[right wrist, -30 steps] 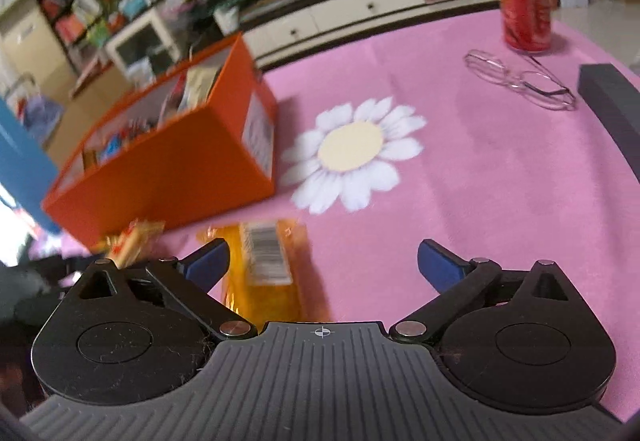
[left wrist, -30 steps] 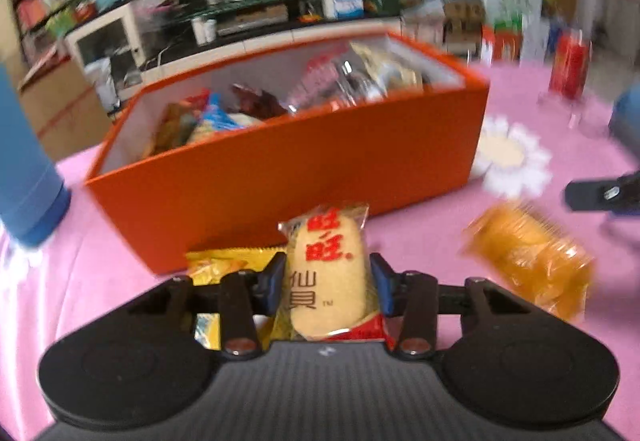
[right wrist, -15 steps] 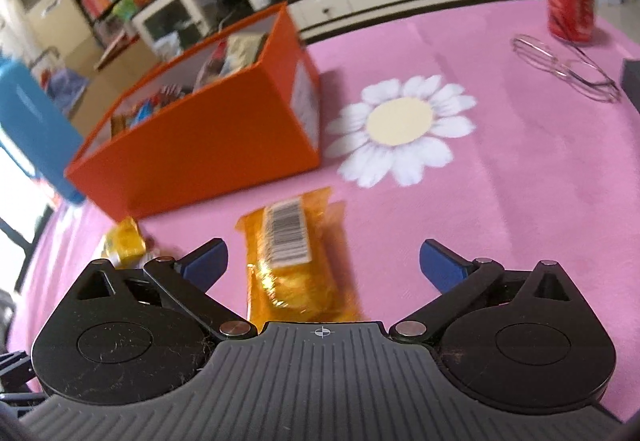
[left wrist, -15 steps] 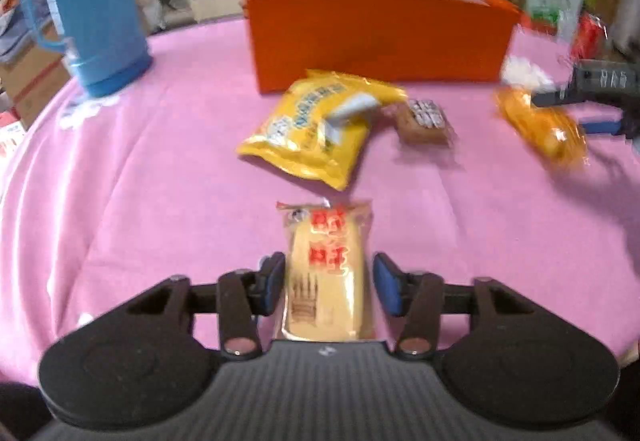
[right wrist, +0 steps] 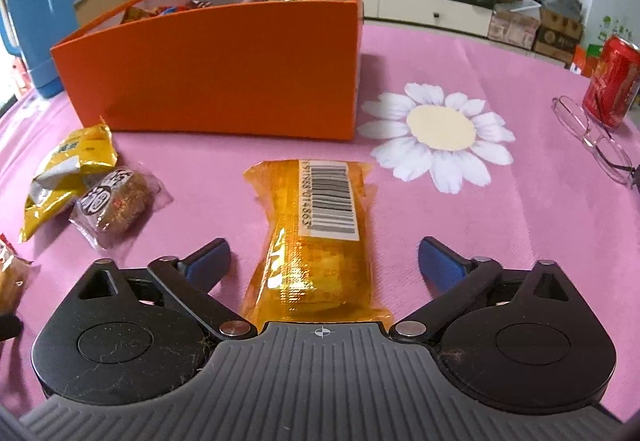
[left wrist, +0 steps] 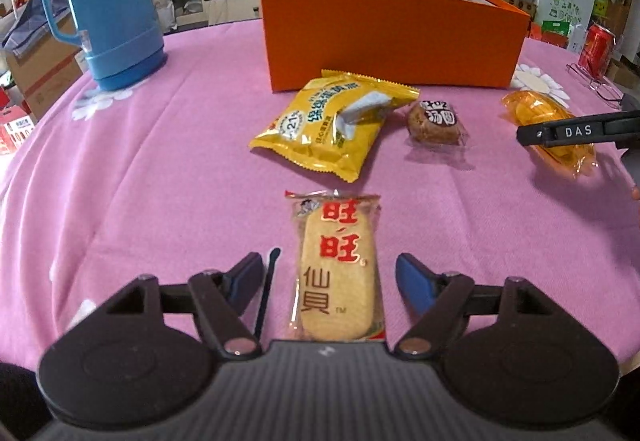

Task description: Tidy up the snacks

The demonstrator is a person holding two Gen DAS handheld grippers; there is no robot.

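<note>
Left tongs spread wide, rice cracker pack flat on pink surface between the tips, bottom centre of frame, touching neither. Right tongs also gaping, amber-wrapped snack lying between them, barcode up. Yellow bag and round brown pastry mid frame; orange box with snacks at upper centre

We see a blue thermos jug standing on the pink tablecloth, which has a white daisy printed on it. A red soda can stands just beside folded eyeglasses.
</note>
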